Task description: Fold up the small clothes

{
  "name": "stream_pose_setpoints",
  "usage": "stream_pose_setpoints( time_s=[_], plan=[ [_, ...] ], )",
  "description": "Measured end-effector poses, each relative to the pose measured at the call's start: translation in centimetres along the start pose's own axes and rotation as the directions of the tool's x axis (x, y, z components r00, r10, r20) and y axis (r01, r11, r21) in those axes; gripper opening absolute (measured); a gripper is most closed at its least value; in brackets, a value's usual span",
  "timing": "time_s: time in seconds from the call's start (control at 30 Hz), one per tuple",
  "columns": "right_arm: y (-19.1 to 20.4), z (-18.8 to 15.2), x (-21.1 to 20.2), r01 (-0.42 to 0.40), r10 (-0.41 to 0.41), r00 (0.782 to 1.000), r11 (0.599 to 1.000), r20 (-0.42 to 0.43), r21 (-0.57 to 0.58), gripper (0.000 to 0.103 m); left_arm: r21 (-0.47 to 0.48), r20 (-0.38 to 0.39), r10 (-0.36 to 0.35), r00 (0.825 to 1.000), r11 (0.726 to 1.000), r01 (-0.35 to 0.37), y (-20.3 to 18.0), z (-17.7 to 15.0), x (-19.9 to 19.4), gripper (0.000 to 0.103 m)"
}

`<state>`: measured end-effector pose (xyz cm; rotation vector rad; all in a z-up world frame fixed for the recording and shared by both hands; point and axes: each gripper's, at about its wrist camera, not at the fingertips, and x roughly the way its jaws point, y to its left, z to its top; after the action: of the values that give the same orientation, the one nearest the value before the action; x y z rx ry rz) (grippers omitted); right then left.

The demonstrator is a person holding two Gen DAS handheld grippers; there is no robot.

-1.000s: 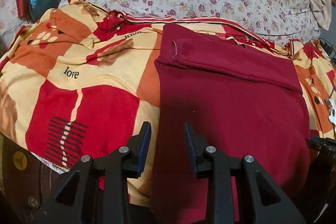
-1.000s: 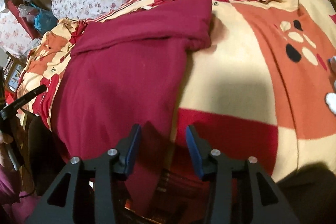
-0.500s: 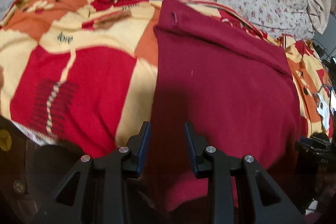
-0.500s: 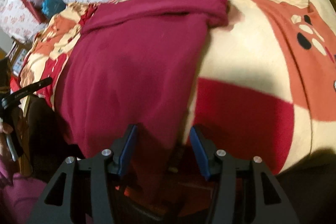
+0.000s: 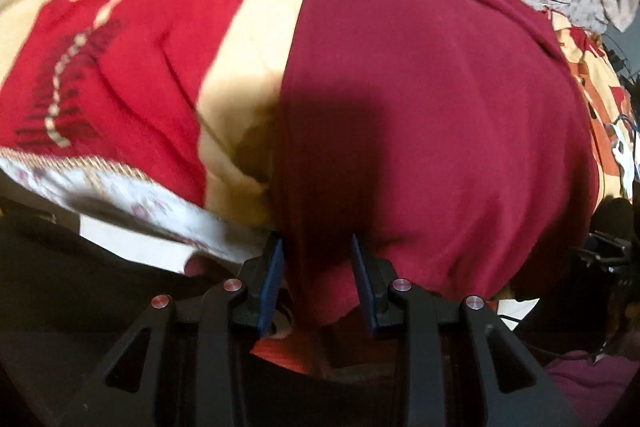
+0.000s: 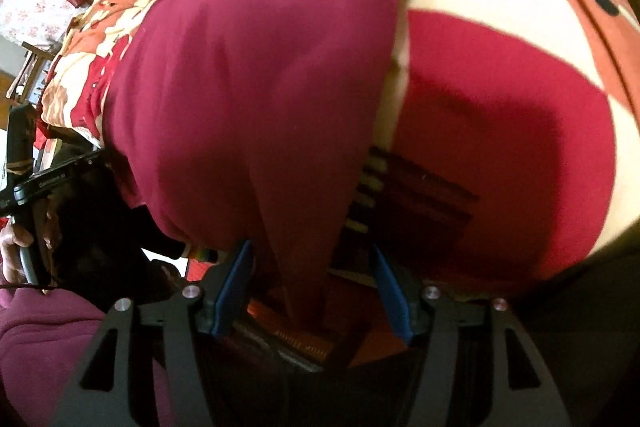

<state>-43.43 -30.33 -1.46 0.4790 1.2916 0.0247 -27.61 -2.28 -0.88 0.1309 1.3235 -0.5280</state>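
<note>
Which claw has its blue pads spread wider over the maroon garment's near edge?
The right claw: its pads stand wide, just been opening, around a hanging fold of the maroon garment. The left claw stands narrower.

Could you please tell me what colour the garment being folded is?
The garment is plain maroon; the left wrist view shows it best.

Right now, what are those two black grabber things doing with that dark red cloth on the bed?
A person is starting to fold the dark red knit garment, which lies spread on a red, cream and orange patterned blanket. Each hand holds a black two-finger gripper. The left gripper and the right gripper both sit at the garment's near edge, one toward each bottom corner. Fabric hangs between both sets of blue pads, but neither has pinched it yet. The right gripper's jaws have just been opening wider.
</note>
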Motion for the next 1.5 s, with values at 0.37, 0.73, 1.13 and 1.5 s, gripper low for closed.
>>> stream_pose_setpoints(
  time_s=[0.37,0.73,1.13,1.5],
  plan=[
    [0.8,-0.3,2.9,-0.007,0.009,0.999,0.999,-0.054,0.037,0.071,-0.027,-0.071,-0.001,0.998,1.0,-0.001,-0.8,-0.2,3.0,0.011],
    [2.1,-0.6,1.9,-0.05,0.05,0.999,0.998,0.012,-0.027,0.008,-0.01,-0.04,-0.069,0.997,0.998,0.069,-0.9,-0.3,1.2,0.0],
    [1.3,1.4,-6.9,-0.273,0.273,0.937,0.962,0.219,-0.028,0.007,0.03,0.175,-0.172,0.969,0.985,0.169,-0.6,1.5,-7.7,0.0],
    [-1.2,7.1,-11.8,-0.297,0.26,0.854,0.955,0.45,0.013,0.007,0.052,0.382,-0.159,0.91,0.987,0.15,-2.0,9.0,-10.0,0.0]
  ],
)
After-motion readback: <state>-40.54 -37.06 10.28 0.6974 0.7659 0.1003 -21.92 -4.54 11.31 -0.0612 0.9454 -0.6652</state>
